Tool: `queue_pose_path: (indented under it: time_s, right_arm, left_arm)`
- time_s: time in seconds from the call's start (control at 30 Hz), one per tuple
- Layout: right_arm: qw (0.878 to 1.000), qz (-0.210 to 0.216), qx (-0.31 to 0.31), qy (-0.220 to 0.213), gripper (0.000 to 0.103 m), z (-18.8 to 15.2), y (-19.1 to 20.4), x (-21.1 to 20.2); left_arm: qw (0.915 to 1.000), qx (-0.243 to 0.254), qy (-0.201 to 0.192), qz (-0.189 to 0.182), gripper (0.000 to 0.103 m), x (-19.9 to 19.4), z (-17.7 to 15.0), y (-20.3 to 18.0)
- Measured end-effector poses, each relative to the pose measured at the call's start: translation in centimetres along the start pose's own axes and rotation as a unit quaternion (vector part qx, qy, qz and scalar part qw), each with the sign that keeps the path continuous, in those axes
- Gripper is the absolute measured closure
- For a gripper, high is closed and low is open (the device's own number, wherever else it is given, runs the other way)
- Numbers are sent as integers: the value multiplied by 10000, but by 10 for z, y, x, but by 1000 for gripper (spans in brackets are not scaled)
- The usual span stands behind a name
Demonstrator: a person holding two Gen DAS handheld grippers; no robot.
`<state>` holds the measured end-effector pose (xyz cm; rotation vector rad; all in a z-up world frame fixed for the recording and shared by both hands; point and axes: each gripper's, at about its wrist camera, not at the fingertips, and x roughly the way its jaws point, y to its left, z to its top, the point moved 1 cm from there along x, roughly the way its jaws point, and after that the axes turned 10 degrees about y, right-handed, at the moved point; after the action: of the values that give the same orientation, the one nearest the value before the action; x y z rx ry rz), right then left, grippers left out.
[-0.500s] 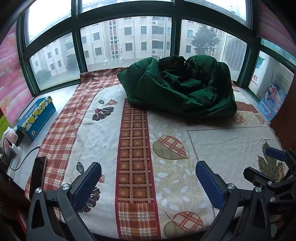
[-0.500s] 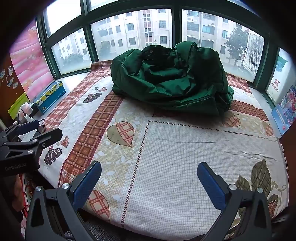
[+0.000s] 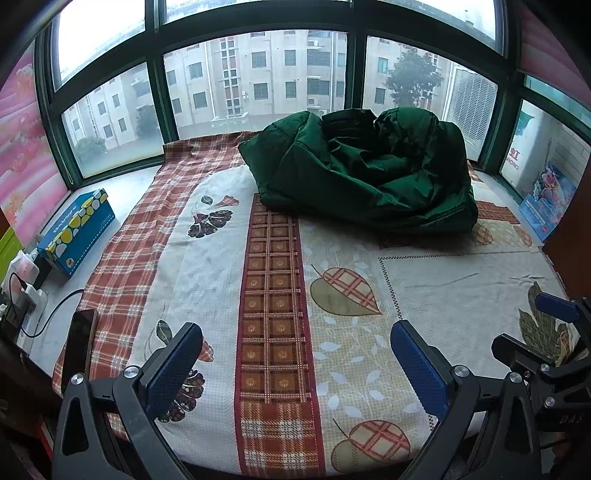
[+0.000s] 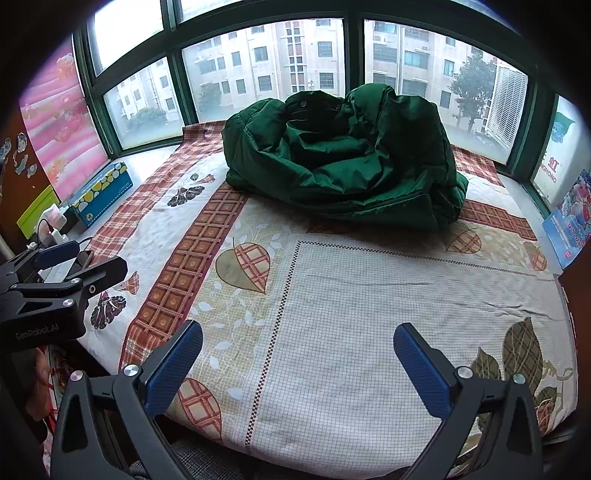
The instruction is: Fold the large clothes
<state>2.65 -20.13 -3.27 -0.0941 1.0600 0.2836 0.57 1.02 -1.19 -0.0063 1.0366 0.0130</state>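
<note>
Two wide-spread, empty sets of blue-padded fingers frame the near edge: the left gripper (image 3: 295, 354) and the right gripper (image 4: 297, 356) both hover over the near part of the bed with nothing between their pads. Against half a second ago almost nothing has shifted; both views sit a touch nearer the far end, and the garment lies as it did. My reading is that folding has not begun and the approach is only starting, since both tools are well apart from the cloth.

Beneath them spreads a patterned cotton bedspread (image 4: 369, 332) with plaid leaves, a brown checked stripe and a white gridded panel, lying mostly flat with a few shallow creases at the right. At its far end sits the crumpled dark green padded jacket (image 4: 343, 162), heaped in a puffy mound, not laid out at all.

On the left sill rest a blue cardboard tissue box with yellow ovals (image 3: 75, 230), a white plug with a black cable (image 3: 31, 295) and a dark phone (image 3: 79, 332). Farthest off, a green-framed bay window (image 3: 258, 33) shows pale apartment blocks.
</note>
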Motion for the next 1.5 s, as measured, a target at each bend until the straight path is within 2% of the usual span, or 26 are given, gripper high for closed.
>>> queue_pose_path:
  time_s: [0.63, 1.5]
  right_arm:
    - [10000, 38, 24, 44, 0, -1, 0, 2]
    - [9999, 38, 35, 87, 0, 2, -3, 6]
  left_arm:
    - [9999, -16, 63, 126, 0, 6, -1, -4]
    - [9998, 104, 168, 37, 0, 15, 9, -6]
